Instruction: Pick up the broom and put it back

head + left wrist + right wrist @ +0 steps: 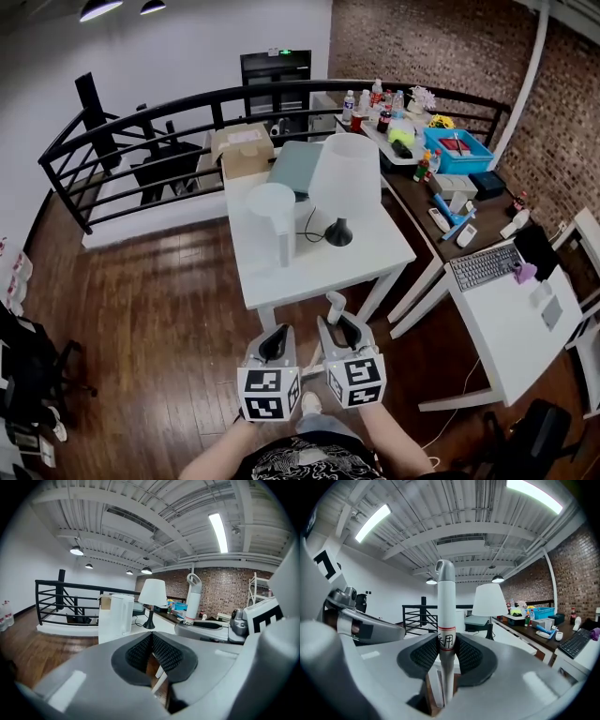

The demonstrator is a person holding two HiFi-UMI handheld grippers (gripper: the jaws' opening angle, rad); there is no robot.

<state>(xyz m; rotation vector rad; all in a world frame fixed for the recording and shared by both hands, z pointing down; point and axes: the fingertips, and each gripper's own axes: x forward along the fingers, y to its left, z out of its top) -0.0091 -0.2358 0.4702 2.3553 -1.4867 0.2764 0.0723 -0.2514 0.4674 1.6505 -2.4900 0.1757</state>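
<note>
The broom's white handle [445,613] stands upright between the pads of my right gripper [446,652], which is shut on it just at a red-ringed label. In the head view the handle's rounded top [335,302] pokes up above the right gripper [339,330], close to the white table's front edge. The broom's head is hidden below the grippers. My left gripper [275,343] hangs just left of the right one, with its pads together and nothing in them [151,639]. In the left gripper view the handle [192,599] rises to the right, above the right gripper [211,628].
A white table [375,262] stands straight ahead with a lamp [344,178] and a white cylinder [273,221] on it. A cluttered brown desk [412,202] and a white desk with a keyboard [484,267] are at right. A black railing [141,117] runs behind.
</note>
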